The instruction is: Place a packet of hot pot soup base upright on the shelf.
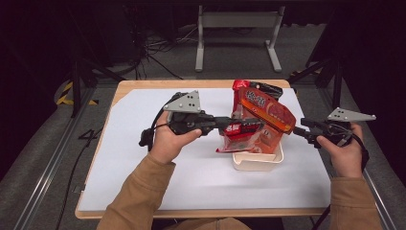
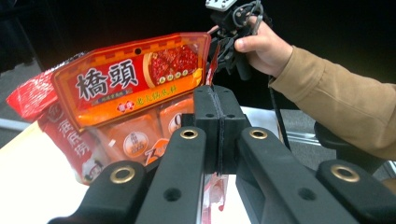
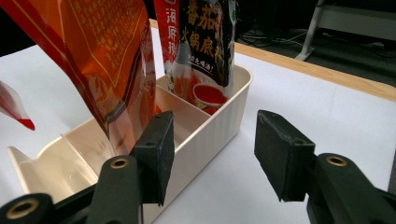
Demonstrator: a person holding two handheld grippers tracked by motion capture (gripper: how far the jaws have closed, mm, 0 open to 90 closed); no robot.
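Left tongs (image 2: 217,119) clamped on thin red plastic sauce packet (image 1: 238,128), held above cream ribbed plastic bin (image 1: 258,163) on white-covered table (image 1: 143,158). Right tongs (image 3: 212,154) apart, empty, beside bin wall. Orange hotpot-base pouch (image 1: 265,112) upright in bin.

My left gripper (image 1: 239,127) reaches in from the left over the table (image 1: 143,191), its jaws clamped on a small packet (image 1: 238,137) that hangs over the left side of the bin (image 1: 256,163). In the bin a pouch (image 1: 268,112) stands tilted near the front divider, and two more packets (image 3: 205,42) stand upright behind it in the rear compartment. My right gripper (image 1: 300,130) sits just right of the bin, jaws apart, one jaw at the bin's wall and the other over bare table.
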